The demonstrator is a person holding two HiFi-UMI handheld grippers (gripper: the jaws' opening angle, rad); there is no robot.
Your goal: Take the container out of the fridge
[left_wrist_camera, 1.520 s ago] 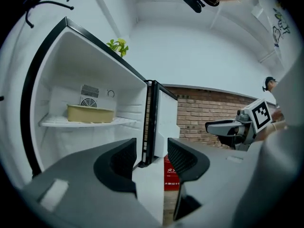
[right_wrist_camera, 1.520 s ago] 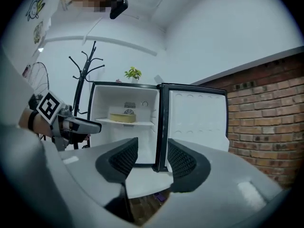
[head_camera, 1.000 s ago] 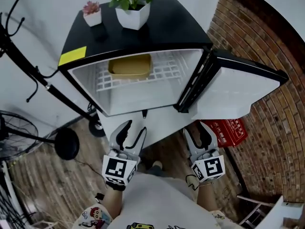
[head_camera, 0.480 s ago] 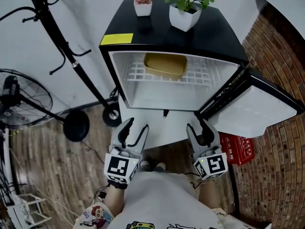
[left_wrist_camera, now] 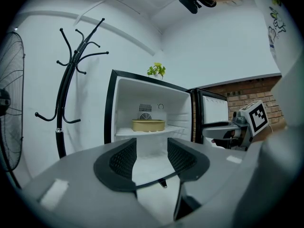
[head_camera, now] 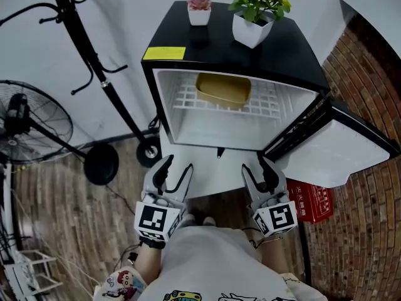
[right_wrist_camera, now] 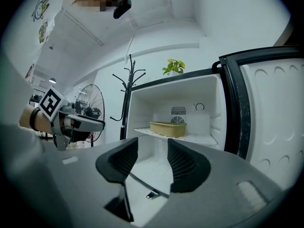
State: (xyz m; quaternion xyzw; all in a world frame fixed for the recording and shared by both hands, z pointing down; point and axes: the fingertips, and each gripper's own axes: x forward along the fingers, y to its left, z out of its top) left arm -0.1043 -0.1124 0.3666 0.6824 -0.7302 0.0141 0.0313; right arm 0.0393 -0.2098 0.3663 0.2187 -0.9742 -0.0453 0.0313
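Observation:
A small black fridge [head_camera: 294, 58] stands with its door [head_camera: 335, 149] swung open to the right. A shallow yellow container [head_camera: 223, 88] rests on the white wire shelf [head_camera: 263, 102] inside, toward the back; it also shows as the yellow container [left_wrist_camera: 148, 124] and yellow container [right_wrist_camera: 167, 128] in the two gripper views. My left gripper [head_camera: 175, 172] and right gripper [head_camera: 258, 170] hang side by side in front of the fridge, short of its opening. Both are open with nothing between the jaws, as the left gripper [left_wrist_camera: 151, 156] and right gripper [right_wrist_camera: 152, 159] views confirm.
Two potted plants, a pink one [head_camera: 199, 9] and a green one [head_camera: 258, 12], sit on the fridge top. A black coat stand [head_camera: 94, 74] and a floor fan [head_camera: 28, 130] stand at the left. A red box [head_camera: 312, 200] lies on the wooden floor by the brick wall [head_camera: 369, 80].
The view has swung so the fridge now sits more centred and square in front of me. Both grippers moved with me and stay open and empty.

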